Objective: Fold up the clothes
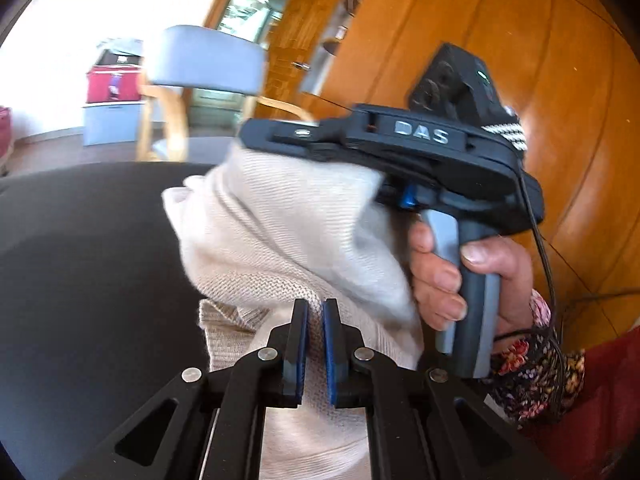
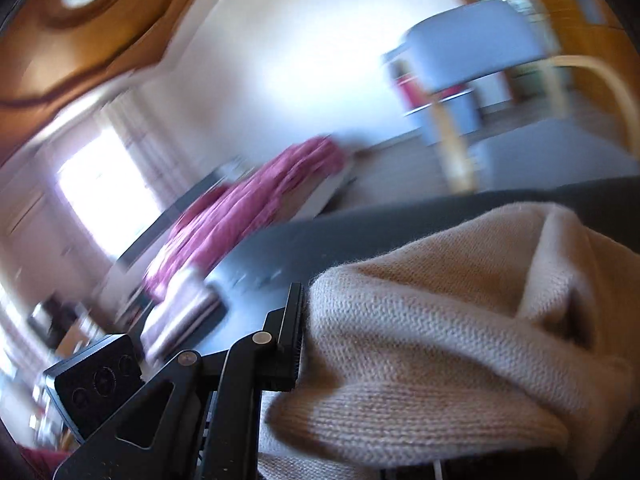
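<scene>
- Dark grey flat table surface [image 1: 88,248]: it occupies the left of the left wrist view. The garment overlaps its right part only. Whether the garment's lower edge rests on the surface, the views do not show.
- Left gripper [image 1: 315,344]: the blue-padded fingers [image 1: 299,344] stand close together with a narrow gap between them. Knit fabric lies directly behind and below the tips. Whether the pads pinch a fold cannot be determined.
- Cream knitted wool sweater [image 1: 280,232]: it hangs bunched and raised between the two grippers, clear of any flat, squared shape. No finished fold is visible.
- Right gripper [image 1: 400,148]: in the left wrist view the black body sits above and against the top of the sweater, held by a hand [image 1: 452,276] in a floral sleeve [image 1: 536,364]. In the right wrist view [image 2: 308,336] one black finger [image 2: 292,332] touches the fabric edge; the sweater [image 2: 440,340] hides the other. It appears clamped on the fabric, but this is unconfirmed.
- Step in hand, as judged: the sweater is being carried or turned in the air. Both wrist views show motion blur.
- Next move calls for: lowering the sweater onto the table surface and spreading it so that edges and sleeves can be found.
</scene>
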`<act>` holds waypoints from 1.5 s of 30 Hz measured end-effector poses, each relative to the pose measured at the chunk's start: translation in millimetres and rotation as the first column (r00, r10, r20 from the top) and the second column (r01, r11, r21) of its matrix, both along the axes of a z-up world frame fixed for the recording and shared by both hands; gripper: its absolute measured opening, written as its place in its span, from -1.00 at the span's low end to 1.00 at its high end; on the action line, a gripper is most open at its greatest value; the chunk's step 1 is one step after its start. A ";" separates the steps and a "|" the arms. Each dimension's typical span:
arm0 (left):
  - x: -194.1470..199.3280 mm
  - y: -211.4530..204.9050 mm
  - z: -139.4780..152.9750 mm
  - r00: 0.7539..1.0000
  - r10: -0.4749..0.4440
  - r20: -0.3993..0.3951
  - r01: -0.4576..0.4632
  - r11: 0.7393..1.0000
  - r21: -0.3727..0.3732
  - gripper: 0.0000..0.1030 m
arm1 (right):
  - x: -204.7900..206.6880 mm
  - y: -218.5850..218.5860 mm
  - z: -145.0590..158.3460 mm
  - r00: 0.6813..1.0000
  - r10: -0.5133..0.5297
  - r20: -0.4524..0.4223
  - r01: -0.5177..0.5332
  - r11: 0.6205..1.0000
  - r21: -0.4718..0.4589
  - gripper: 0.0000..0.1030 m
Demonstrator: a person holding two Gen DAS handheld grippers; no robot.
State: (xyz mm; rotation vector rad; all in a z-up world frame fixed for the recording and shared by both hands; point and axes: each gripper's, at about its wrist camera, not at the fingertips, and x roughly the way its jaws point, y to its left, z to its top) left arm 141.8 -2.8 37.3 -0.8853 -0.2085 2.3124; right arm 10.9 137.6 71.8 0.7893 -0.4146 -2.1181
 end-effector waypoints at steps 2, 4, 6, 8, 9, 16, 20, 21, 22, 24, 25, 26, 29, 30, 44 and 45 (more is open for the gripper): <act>10.9 -15.8 -4.7 0.999 0.037 0.004 -0.037 0.999 -0.007 -0.87 | 9.0 -32.7 -9.7 0.995 0.100 0.007 -0.100 0.995 0.018 -0.68; 17.7 -32.0 -9.2 0.997 0.075 0.019 -0.075 0.997 0.011 -0.83 | 23.8 -52.2 -18.9 0.985 0.173 0.023 -0.173 0.984 0.043 -0.68; 20.1 -49.3 -12.6 0.992 0.114 0.046 -0.116 0.992 0.051 -0.80 | 17.6 -75.1 -30.9 0.972 0.228 0.054 -0.232 0.969 0.087 -0.67; 19.1 -64.8 -10.7 0.988 0.147 0.051 -0.151 0.985 0.088 -0.74 | 12.9 -84.1 -45.1 0.964 0.244 0.104 -0.255 0.961 0.107 -0.67; 15.1 -69.3 -6.4 0.985 0.166 0.044 -0.169 0.982 0.088 -0.67 | 12.9 -80.2 -47.4 0.960 0.253 0.122 -0.266 0.958 0.107 -0.64; -12.9 -101.4 23.4 0.955 0.295 -0.006 -0.293 0.951 0.094 -0.47 | 29.8 -6.3 -42.4 0.960 0.246 0.134 -0.259 0.962 0.086 0.21; -62.4 -72.5 47.5 0.963 0.263 -0.060 -0.262 0.965 0.029 -0.39 | 37.5 51.7 -40.0 0.975 0.156 0.158 -0.172 0.981 0.093 0.43; -72.2 -63.7 53.9 0.966 0.249 -0.066 -0.249 0.968 0.008 -0.39 | 37.6 66.4 -41.4 0.980 0.117 0.158 -0.134 0.986 0.100 0.43; -85.4 -50.9 61.6 0.972 0.223 -0.074 -0.225 0.974 -0.019 -0.38 | 36.8 83.7 -42.7 0.985 0.072 0.158 -0.088 0.992 0.094 0.43; -103.2 -24.1 72.9 0.978 0.177 -0.107 -0.186 0.979 -0.081 -0.38 | 30.5 113.2 -47.0 0.984 -0.037 0.173 0.026 0.998 0.062 0.45; -111.2 -12.4 76.3 0.981 0.155 -0.119 -0.167 0.980 -0.105 -0.37 | 26.3 125.8 -49.6 0.978 -0.096 0.183 0.089 0.995 0.051 0.49; -120.9 0.9 80.5 0.985 0.123 -0.120 -0.139 0.981 -0.135 -0.36 | 20.5 138.1 -52.8 0.968 -0.160 0.194 0.154 0.987 0.047 0.51; -154.9 48.1 78.1 1.000 -0.006 -0.031 -0.002 0.965 -0.263 -0.35 | -2.9 157.7 -65.1 0.940 -0.215 0.266 0.222 0.975 0.005 0.52; -165.7 63.6 73.0 0.999 -0.047 0.012 0.049 0.953 -0.299 -0.35 | -10.9 155.7 -69.0 0.934 -0.207 0.290 0.219 0.976 -0.009 0.52; -176.0 118.9 -23.7 0.986 -0.102 0.129 0.155 0.837 -0.524 -0.36 | -66.6 167.3 -93.2 0.901 -0.316 0.297 0.352 0.933 -0.076 0.52; -175.3 116.9 -22.3 0.991 -0.077 0.110 0.123 0.848 -0.516 -0.58 | -66.4 166.1 -92.2 0.900 -0.336 0.279 0.367 0.928 -0.065 0.52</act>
